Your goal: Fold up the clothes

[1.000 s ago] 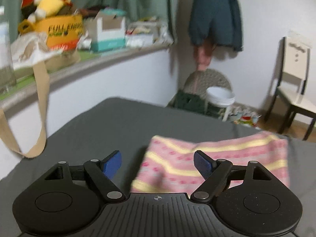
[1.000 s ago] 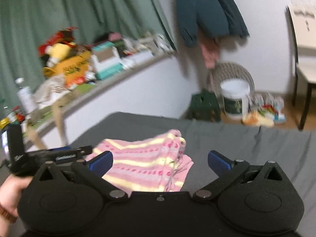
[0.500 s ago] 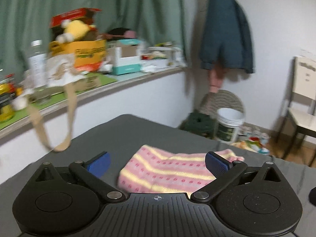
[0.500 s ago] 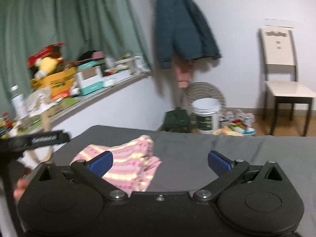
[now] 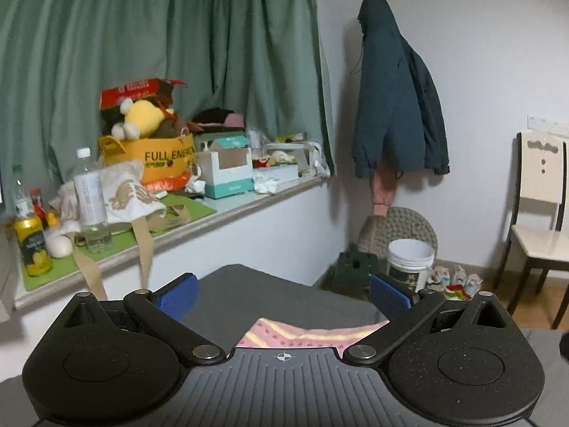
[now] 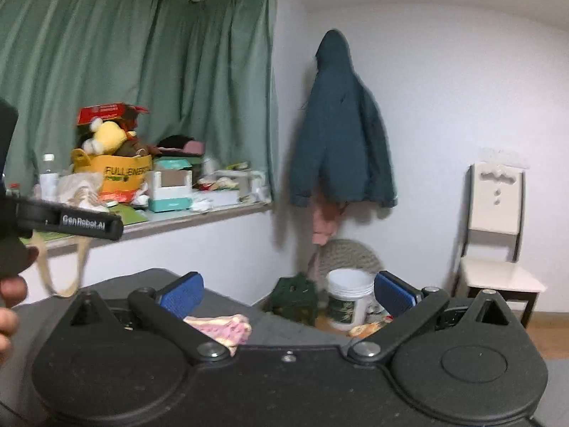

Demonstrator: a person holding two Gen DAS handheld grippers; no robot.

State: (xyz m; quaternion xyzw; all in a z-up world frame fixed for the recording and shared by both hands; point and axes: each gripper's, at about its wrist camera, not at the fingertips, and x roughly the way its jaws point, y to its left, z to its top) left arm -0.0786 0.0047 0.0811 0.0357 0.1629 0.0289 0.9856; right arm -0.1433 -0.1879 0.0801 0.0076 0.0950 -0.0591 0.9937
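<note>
**Folded pink cloth on the grey bed, both grippers raised and empty**

The pink garment (image 5: 309,334) is a soft knit with pale yellow stripes and small red dots, folded into a flat, thick bundle. It lies on the matte dark grey bed cover (image 5: 249,295), low in the left wrist view at about 6 o'clock, partly hidden behind the gripper body. In the right wrist view the same bundle (image 6: 222,327) shows a lumpy, layered edge at roughly 7 o'clock, just beside the left blue pad.

The left gripper (image 5: 282,293) is held level and aimed across the room, its ribbed blue pads (image 5: 389,299) spread wide with nothing between them. The right gripper (image 6: 288,291) is likewise wide open and empty, pointing toward the white plastic bucket (image 6: 346,297) and the hanging dark teal jacket (image 6: 339,131). At 9 o'clock in the right wrist view, a hand (image 6: 9,306) grips the black handle of the other device.
</note>
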